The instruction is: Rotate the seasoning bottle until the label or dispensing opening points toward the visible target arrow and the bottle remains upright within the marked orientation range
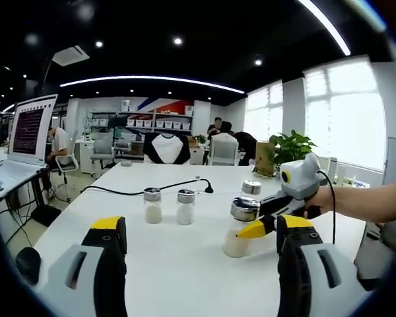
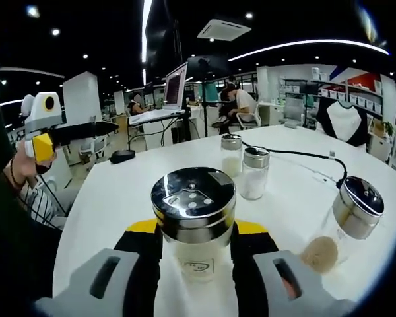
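White table [image 1: 185, 257] in open-plan office

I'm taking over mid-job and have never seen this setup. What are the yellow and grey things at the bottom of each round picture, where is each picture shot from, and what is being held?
A person holds a hand-held gripper in each hand, and each carries its own fisheye camera. The yellow-tipped grey jaws at the bottom belong to that camera's gripper.

In the left gripper view, the left gripper stands open over a white table, holding nothing. The right gripper comes in from the right side, at a seasoning bottle.

In the right gripper view, the right gripper is shut on that same bottle, a clear jar with a metal shaker lid, upright between the jaws.

Also on the table: two small shakers with white contents, a tilted jar of brownish powder and a black cable. No target arrow is visible in either view.
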Demonstrator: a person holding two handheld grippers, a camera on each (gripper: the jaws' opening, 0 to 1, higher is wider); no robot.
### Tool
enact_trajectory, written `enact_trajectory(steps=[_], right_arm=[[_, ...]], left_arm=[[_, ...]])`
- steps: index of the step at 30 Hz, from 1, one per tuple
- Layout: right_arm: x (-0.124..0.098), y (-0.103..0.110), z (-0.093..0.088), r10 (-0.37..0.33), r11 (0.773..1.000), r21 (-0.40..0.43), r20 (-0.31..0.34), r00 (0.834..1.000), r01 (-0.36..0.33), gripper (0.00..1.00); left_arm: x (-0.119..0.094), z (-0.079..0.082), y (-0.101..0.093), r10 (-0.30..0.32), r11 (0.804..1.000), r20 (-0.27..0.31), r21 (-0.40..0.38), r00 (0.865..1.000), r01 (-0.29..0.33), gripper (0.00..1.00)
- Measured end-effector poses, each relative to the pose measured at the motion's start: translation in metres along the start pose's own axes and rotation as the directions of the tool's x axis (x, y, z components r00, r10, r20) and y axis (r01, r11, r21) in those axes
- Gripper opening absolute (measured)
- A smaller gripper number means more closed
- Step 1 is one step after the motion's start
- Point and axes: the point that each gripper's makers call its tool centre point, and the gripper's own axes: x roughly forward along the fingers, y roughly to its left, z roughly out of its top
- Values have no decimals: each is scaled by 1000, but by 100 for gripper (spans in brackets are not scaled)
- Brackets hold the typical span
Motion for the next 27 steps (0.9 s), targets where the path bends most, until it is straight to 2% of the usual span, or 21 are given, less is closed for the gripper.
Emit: enact_trajectory(steps=[9, 22, 27], right_arm=[[0, -1, 0, 0, 1000, 1, 9, 1000, 0, 39], [0, 1, -1, -20, 1000, 0, 18, 1000, 20, 39], [0, 1, -1, -48, 999, 6, 10, 999, 48, 39]], left_arm=[[0, 3, -1, -3, 1000, 18, 5, 1000, 3, 100], [1, -4, 0, -1, 1000, -8, -11, 1000, 1, 100], [1, -4, -1, -4, 1000, -11, -8, 1000, 4, 100]])
